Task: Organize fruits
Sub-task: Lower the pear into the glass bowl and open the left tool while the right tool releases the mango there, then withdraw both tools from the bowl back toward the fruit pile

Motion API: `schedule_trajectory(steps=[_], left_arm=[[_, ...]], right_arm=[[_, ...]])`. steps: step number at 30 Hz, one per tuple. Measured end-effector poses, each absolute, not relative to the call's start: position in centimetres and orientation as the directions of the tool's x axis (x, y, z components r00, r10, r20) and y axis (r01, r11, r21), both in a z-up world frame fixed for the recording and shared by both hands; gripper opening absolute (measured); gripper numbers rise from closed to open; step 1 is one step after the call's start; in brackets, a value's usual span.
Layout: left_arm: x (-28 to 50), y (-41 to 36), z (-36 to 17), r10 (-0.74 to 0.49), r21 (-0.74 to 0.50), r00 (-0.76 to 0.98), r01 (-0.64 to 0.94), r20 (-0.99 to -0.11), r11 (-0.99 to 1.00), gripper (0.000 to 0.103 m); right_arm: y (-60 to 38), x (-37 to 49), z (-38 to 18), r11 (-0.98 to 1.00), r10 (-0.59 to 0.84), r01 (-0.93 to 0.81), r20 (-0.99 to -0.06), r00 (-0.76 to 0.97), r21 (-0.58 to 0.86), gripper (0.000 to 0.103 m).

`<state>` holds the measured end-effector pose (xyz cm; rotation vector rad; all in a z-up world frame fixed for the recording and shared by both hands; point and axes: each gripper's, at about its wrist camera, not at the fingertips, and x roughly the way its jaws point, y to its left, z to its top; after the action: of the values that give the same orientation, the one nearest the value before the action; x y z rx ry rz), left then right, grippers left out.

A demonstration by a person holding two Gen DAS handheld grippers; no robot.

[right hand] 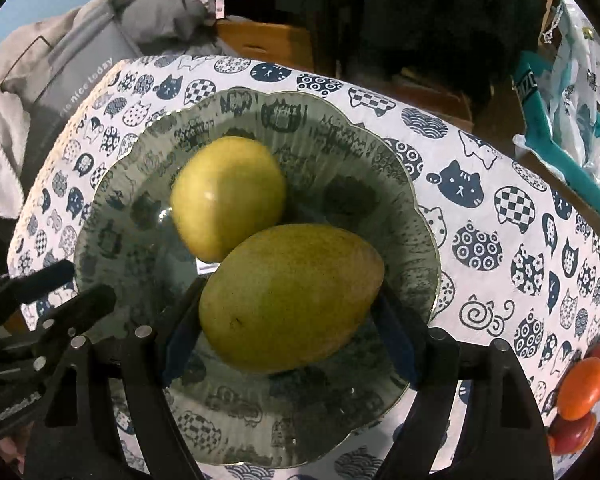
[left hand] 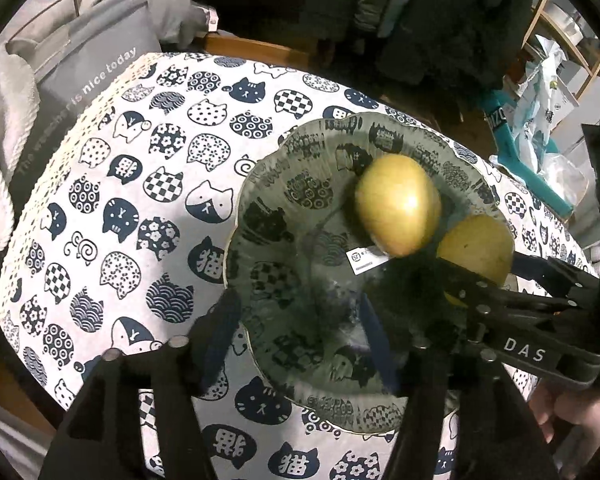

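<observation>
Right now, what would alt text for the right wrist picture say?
A yellow-green mango sits between the right gripper's jaws over a grey glass plate, with a second mango on the plate behind it. The plate rests on a cat-print tablecloth; red-orange fruits lie at the right edge.

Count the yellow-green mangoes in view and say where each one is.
2. One mango lies in the glass plate, toward its far side. The other mango sits nearer, between the fingers of the right hand-held gripper, over the plate. None seems hidden.
</observation>
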<state>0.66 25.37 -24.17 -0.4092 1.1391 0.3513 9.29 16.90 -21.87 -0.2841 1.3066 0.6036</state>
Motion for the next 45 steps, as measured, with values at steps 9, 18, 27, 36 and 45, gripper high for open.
schedule_trajectory(steps=[9,18,27,36,45], left_arm=[[0.2,25.3,-23.4,0.085,-0.113,0.378,-0.474,-0.922,0.873,0.081],[-0.5,23.7,-20.7,0.085,-0.124,0.424,-0.442,-0.902,0.888,0.082],[-1.2,21.5,-16.1,0.085,-0.145,0.515,-0.391,-0.853,0.909,0.087],[-2.4,18.6,-12.0,0.089,-0.145,0.601,-0.33,-0.795,0.933,0.098],[-2.3,15.6,-10.2,0.065,-0.148,0.631,-0.278,-0.773,0.949,0.101]], right_arm=[[16.6,9.5,-18.1,0.808,0.313,-0.575,-0.92,0.238,0.126,0.087],[14.9,8.7,-13.0,0.812,0.305,-0.582,-0.883,0.357,0.045,0.087],[12.1,6.7,-8.2,0.817,0.315,-0.577,-0.831,0.459,-0.009,0.087],[7.6,5.4,-3.3,0.85,0.344,-0.527,-0.768,0.541,0.009,0.088],[2.0,4.4,-0.4,0.888,0.328,-0.459,-0.738,0.59,0.029,0.088]])
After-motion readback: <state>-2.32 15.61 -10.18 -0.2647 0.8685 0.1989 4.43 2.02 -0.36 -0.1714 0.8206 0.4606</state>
